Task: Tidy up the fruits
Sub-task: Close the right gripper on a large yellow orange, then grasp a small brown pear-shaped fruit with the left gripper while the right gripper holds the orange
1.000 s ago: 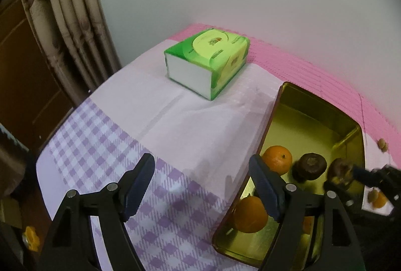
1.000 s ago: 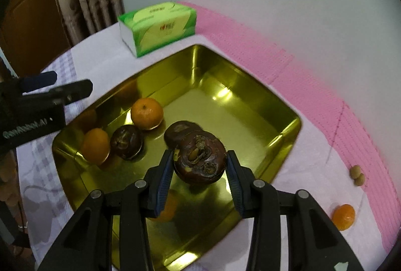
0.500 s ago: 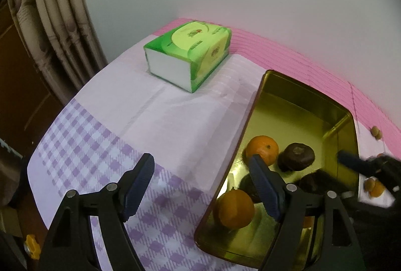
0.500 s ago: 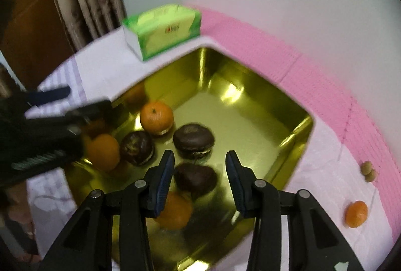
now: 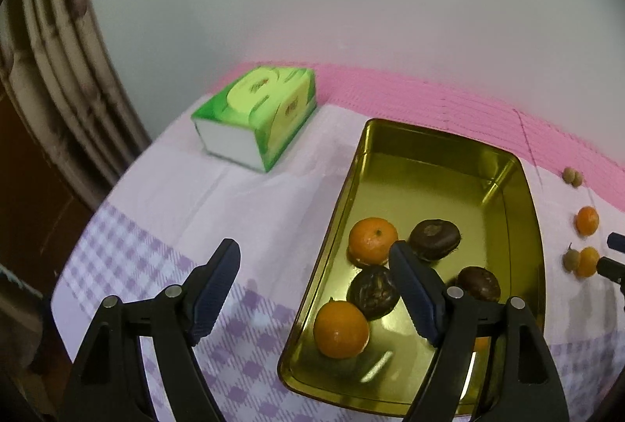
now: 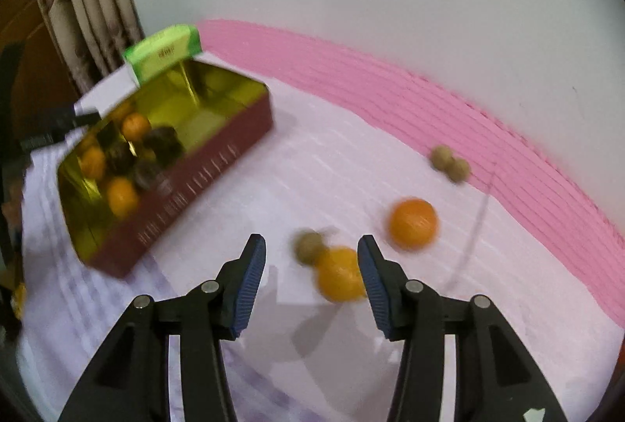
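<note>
A gold tin (image 5: 343, 187) holds two oranges (image 5: 371, 240) (image 5: 340, 328) and three dark brown fruits (image 5: 435, 244). My left gripper (image 5: 312, 250) hovers open over the tin's near left rim, with nothing between its fingers. In the right wrist view the tin (image 6: 187, 183) shows its red outer wall at left. My right gripper (image 6: 311, 240) is over the cloth to the tin's right, its jaws opening and gripping nothing. Just beyond its tips lie a small brown fruit (image 6: 308, 246) and an orange (image 6: 340, 279). Another orange (image 6: 412, 224) lies further right.
A green tissue box (image 5: 258, 117) stands behind the tin to the left. Two small brown fruits (image 6: 449, 162) lie by the pink strip (image 6: 390, 90) along the white wall. A curtain (image 5: 58, 70) hangs at far left. The checked cloth ends near the front left.
My right gripper let go of a dark fruit into the tin, then swung right, out of the tin to the loose fruits on the cloth. My left gripper drifted slightly, still open.
</note>
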Tool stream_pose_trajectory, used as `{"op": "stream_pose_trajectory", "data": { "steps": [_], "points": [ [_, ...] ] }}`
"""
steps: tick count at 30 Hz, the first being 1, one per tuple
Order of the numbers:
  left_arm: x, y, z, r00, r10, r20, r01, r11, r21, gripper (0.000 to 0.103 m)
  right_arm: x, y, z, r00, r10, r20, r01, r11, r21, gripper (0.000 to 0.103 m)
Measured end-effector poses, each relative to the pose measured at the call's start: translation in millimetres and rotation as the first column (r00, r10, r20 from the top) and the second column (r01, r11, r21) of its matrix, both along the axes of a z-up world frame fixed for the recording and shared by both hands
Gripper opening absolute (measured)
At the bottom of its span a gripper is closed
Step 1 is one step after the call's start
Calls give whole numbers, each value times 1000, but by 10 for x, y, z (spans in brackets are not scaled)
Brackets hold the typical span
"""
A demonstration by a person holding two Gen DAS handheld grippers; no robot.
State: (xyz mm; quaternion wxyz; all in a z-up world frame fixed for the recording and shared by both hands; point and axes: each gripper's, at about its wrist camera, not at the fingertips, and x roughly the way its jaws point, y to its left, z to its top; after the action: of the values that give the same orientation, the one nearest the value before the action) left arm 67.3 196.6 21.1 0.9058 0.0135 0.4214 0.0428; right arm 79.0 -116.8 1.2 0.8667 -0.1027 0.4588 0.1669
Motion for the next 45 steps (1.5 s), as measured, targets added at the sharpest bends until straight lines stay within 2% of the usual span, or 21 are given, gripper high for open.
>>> {"op": "stream_pose_trajectory", "data": {
  "steps": [6,11,14,16,22,27,31,36,38,41,45],
  "points": [
    [-22,-227,102,998,-66,-2,66,997,52,79,29,-214,-213,996,71,-52,-73,996,-50,47],
    [-65,-443,119,992,-116,-38,119,991,60,82,123,-224,-369,993,102,-67,-104,994,-21,47],
    [-89,-609,88,987,-151,-59,155,986,64,82,140,-196,-436,993,97,-62,-97,995,4,37],
    [-105,-726,72,983,-173,-67,178,981,77,82,141,-188,-463,995,86,-50,-85,996,20,37],
    [-114,-1053,82,976,-210,-62,213,976,47,82,50,-268,-461,1000,16,-21,-15,999,40,36],
    [-125,-1442,100,958,-281,-59,284,958,37,82,-19,-609,-396,988,-152,39,150,988,44,35],
    [-137,-1769,104,939,-340,-55,342,939,43,82,19,-1019,-351,949,-302,84,301,953,30,35],
    [-58,-2111,-56,922,-377,-86,383,922,61,82,101,-1356,-361,897,-429,105,430,903,18,35],
    [1,-2232,-124,915,-390,-101,396,917,47,82,119,-1414,-404,884,-455,108,457,889,2,35],
    [71,-2360,-168,909,-404,-103,409,912,30,82,120,-1467,-498,888,-452,92,454,891,-10,36],
    [87,-2459,-225,899,-428,-89,431,902,16,82,87,-1481,-530,887,-446,116,449,893,-1,36]
  ]
}}
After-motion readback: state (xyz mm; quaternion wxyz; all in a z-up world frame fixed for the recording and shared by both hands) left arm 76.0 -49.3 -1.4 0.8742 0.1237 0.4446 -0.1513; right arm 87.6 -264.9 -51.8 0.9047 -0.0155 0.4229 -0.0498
